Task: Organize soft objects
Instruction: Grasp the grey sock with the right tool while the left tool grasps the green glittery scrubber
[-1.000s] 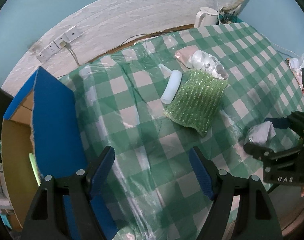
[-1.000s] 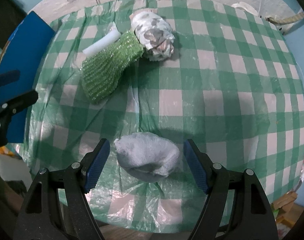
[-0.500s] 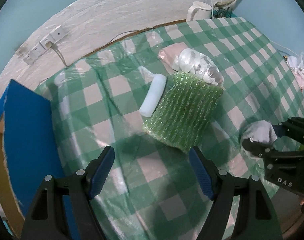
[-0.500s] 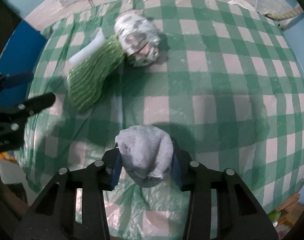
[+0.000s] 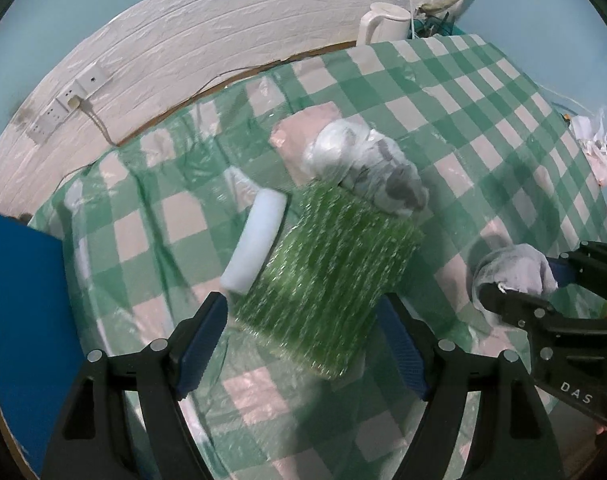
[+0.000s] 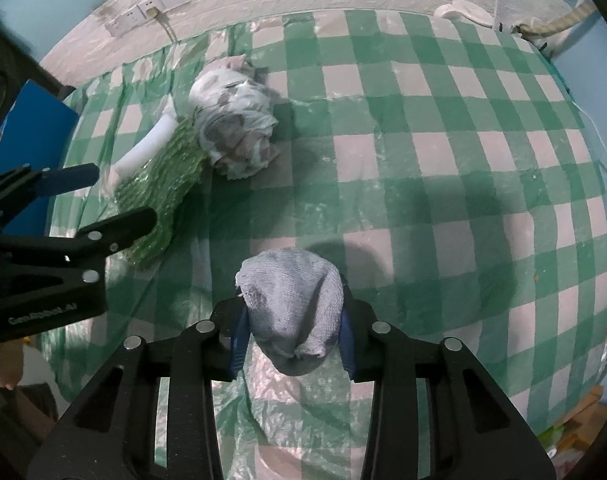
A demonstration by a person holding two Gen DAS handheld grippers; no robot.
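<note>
Closing on a grey knitted cloth bundle [image 6: 291, 312], the right hand-held gripper [image 6: 291, 332] has its blue pads pressed against both sides of the bundle, which bulges up between them just above the near edge of the surface [image 6: 443, 168]; the surface wears a green-and-white checked cover under a clear plastic sheet; the left hand-held gripper [image 5: 303, 344] stands wide apart with nothing between its jaws, its blue pads framing the near end of a green glittery cloth [image 5: 331, 280] that lies flat toward the left side of the surface; a white foam roll [image 5: 255, 248] lies just beside the green cloth along its left edge, touching or nearly so; a crumpled white-and-grey patterned bundle [image 5: 367, 168] sits on the far end of the green cloth, and a pale pink piece [image 5: 303, 132] shows from under it on the far side; a blue flat board [image 5: 19, 320] stands off the left edge of the surface; a white kettle [image 5: 383, 24] sits by the far edge near the wall; wall sockets [image 5: 67, 100] with a plugged cable are fixed on the white wall behind; crumpled paper or plastic [image 5: 599, 148] lies off the right edge.
</note>
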